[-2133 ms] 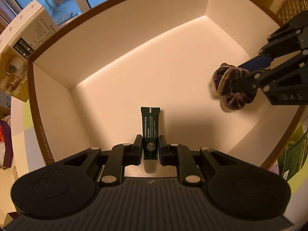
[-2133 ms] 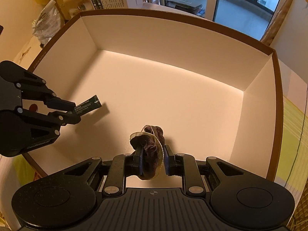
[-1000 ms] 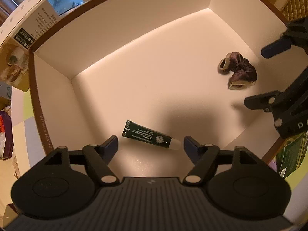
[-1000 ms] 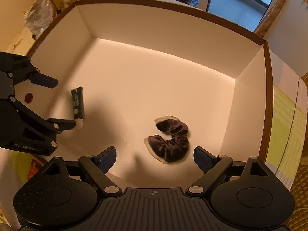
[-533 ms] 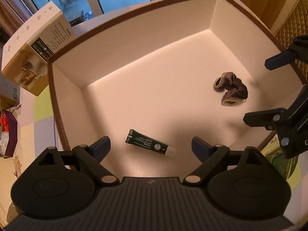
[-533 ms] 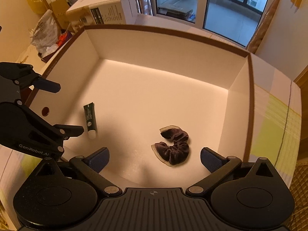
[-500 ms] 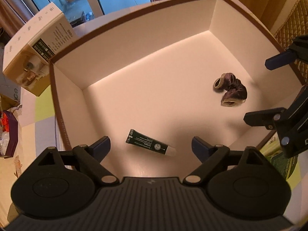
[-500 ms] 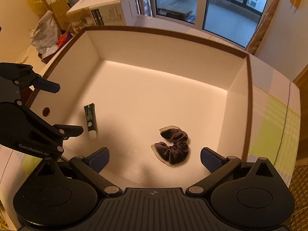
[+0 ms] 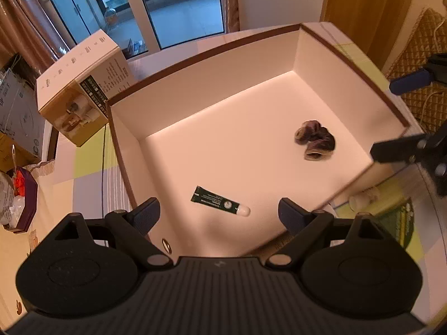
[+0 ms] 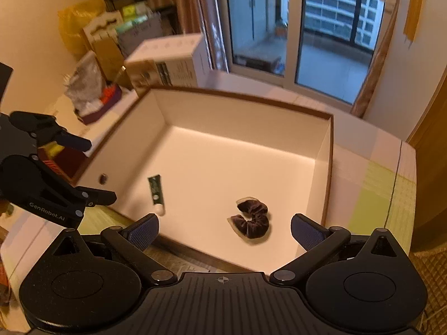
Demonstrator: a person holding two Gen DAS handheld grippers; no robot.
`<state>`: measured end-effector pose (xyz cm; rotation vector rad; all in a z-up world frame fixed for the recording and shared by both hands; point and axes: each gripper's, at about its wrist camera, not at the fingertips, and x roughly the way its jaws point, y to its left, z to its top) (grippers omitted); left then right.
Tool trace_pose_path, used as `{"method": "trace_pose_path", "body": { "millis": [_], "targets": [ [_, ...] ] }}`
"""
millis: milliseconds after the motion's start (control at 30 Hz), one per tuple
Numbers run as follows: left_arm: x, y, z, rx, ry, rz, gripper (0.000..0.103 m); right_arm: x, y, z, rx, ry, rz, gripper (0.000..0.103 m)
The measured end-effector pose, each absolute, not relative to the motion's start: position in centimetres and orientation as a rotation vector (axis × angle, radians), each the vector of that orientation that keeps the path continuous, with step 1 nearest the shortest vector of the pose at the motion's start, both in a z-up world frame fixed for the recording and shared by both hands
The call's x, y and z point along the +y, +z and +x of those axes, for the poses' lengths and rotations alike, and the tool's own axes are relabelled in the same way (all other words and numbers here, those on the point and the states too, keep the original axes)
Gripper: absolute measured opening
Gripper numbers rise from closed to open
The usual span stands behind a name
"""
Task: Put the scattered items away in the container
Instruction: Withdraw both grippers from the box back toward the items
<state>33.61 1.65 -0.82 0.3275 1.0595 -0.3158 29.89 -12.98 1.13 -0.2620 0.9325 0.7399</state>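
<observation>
Left wrist: we see left gripper (image 9: 219, 213) jaws wide, empty, above box (image 9: 346, 64); tube (image 9: 219, 204) flat on box floor at 12 o'clock, scrunchie (image 9: 315, 140) at 2 o'clock.

Right wrist: our right gripper (image 10: 225, 227) jaws wide, empty; scrunchie (image 10: 251, 220) at 12, tube (image 10: 156, 192) at 10, well apart.

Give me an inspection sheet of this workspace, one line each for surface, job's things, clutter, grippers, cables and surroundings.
Surface: table under a pale checked cloth of green, grey and white.
Job's things: white box with brown rim, open; dark green tube lying flat on its floor near the front; dark velvet scrunchie on the floor, apart from the tube.
Clutter: printed carton beside the box; green packet and small jar on the table outside the box.
Grippers: left gripper open, empty; right gripper open, empty; both above the box.
Cables: thin dark line across the cloth, possibly a cable.
Surroundings: glass balcony doors, curtains, stacked bags and boxes.
</observation>
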Motion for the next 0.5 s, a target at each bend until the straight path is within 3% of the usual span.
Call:
{"method": "trace_pose_path", "body": {
  "millis": [267, 500],
  "targets": [
    [3.3, 1.0, 28.9, 0.988, -0.357, 0.305, 0.089, -17.3, 2.0, 25.2, 0.85, 0.831, -0.244, 0.103],
    [4.9, -0.1, 25.7, 0.991, -0.352, 0.269, 0.089, -20.5, -3.4, 22.9, 0.986, 0.836, -0.258, 0.103]
  ]
}}
